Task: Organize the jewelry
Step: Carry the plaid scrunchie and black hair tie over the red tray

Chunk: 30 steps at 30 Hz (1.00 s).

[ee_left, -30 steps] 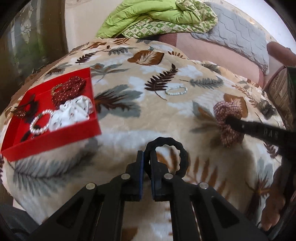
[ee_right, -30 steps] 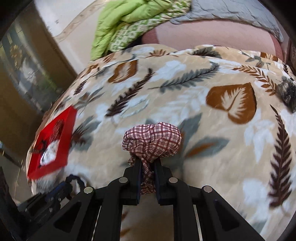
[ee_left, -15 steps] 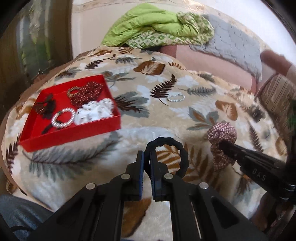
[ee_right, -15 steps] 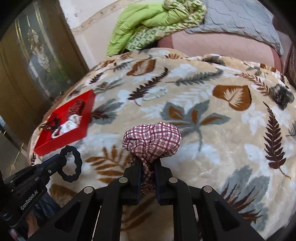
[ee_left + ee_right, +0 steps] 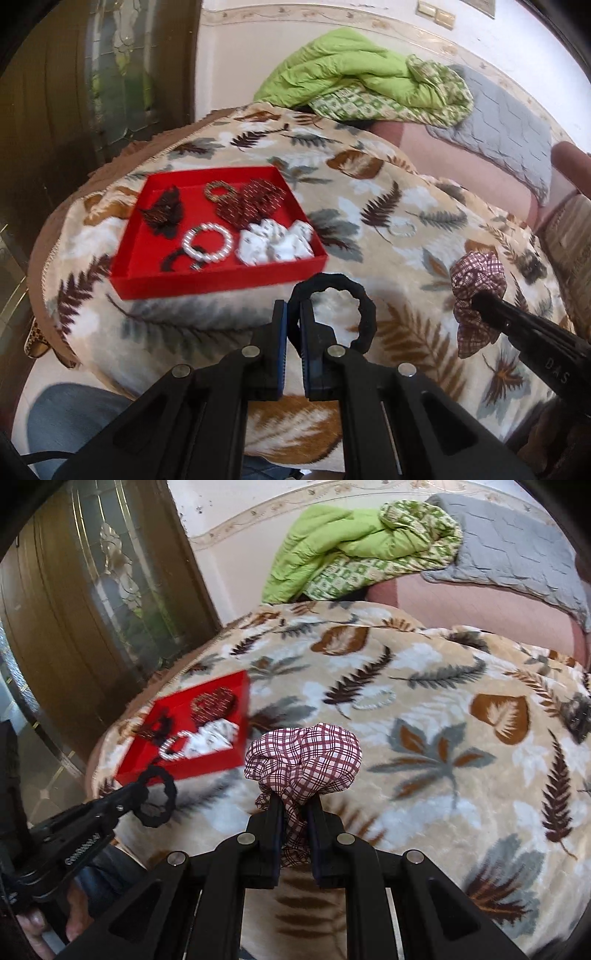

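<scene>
the left gripper (image 5: 293, 314) is clenching a black wavy hair ring (image 5: 354, 299), the right gripper (image 5: 295, 808) a maroon plaid fabric scrunchie (image 5: 303, 753), both hanging just beside the shallow red cardboard tray (image 5: 221, 282), likely for dropping in.

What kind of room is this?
Probably a bedroom or living room at home: a leaf-print blanket covers a soft surface, a green quilt is heaped behind, and a wooden door stands beside.
</scene>
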Motion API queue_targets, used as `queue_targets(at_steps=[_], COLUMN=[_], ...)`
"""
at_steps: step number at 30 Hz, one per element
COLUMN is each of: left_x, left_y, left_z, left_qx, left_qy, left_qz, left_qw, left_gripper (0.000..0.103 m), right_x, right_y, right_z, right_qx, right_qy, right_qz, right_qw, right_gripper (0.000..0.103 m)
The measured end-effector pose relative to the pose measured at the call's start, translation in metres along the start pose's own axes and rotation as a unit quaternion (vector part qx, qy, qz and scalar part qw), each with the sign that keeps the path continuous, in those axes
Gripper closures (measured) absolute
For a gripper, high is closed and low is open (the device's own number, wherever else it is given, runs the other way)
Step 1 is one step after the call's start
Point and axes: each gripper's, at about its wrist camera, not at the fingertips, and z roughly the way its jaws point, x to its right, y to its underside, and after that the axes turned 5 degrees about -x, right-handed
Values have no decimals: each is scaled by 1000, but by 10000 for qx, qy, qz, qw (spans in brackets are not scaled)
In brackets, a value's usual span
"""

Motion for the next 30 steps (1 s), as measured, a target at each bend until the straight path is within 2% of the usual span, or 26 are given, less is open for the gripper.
queue_targets(at_steps=[7, 15, 23, 30], left_x=[-31, -68, -92, -110], left_y=[-46, -95, -108, -108], left_z=[-10, 3, 28, 68], left_qx=[65, 100, -187, -566], left_qy=[-75, -377, -507, -424], left_qz=[-155, -208, -283, -419], left_qw=[9998, 9990, 9981, 9966], left_gripper=[97, 97, 97, 97], right_x=[-42, -88, -107, -109], right_y=[-43, -102, -137, -157], right_z=[22, 54, 98, 157], right_qx=[-80, -22, -130, -511], right_qy=[-555, -889, -1115, -1361], right_qz=[-245, -582, -663, -549], right_qw=[9981, 9943, 9915, 9879], right_gripper=[90, 90, 90, 90])
